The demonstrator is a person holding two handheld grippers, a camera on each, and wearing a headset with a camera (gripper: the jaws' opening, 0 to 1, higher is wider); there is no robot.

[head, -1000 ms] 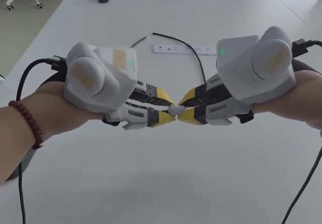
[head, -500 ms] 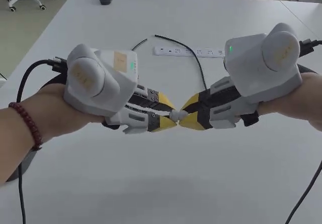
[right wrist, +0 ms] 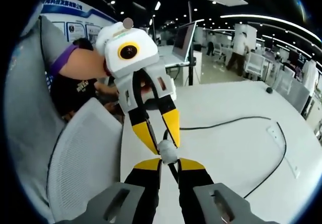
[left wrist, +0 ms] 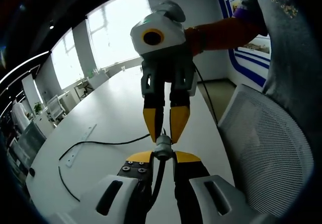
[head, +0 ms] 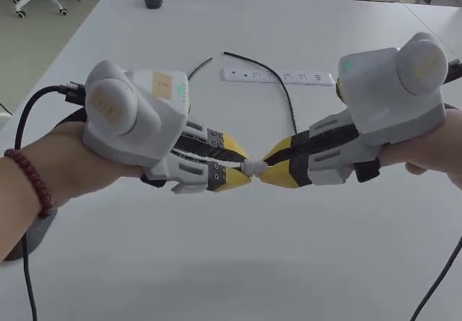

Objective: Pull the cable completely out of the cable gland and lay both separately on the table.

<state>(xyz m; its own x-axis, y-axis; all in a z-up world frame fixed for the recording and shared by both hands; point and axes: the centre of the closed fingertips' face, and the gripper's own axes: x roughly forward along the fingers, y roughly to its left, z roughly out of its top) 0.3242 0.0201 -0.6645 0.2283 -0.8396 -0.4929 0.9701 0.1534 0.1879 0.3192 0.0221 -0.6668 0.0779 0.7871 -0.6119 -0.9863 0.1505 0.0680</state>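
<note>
1. Head view: the left gripper (head: 240, 171) and right gripper (head: 266, 168) meet tip to tip above the table (head: 231, 263). The white cable gland (head: 253, 167) sits pinched between the left fingertips and just touches the right ones. The black cable (head: 289, 108) comes out behind the right fingers and runs away past a power strip (head: 278, 76). Where it enters those fingers is hidden by the gripper's body.
2. Left gripper view: the left gripper's (left wrist: 163, 157) fingers are drawn in on the cable gland (left wrist: 162, 147) at their tips. A dark stretch of cable (left wrist: 157, 181) lies in the gap behind the tips, its end cut off below. The right gripper (left wrist: 166, 128) points in from beyond the gland, its fingers nearly together with a thin line between them.
3. Right gripper view: the right gripper's (right wrist: 168, 164) fingers are closed on the cable (right wrist: 174, 173) just behind the cable gland (right wrist: 167, 153), which covers the pinch itself, so it is hard to make out. The left gripper (right wrist: 162, 133) reaches in from beyond the gland, which partly hides its fingertips
</note>
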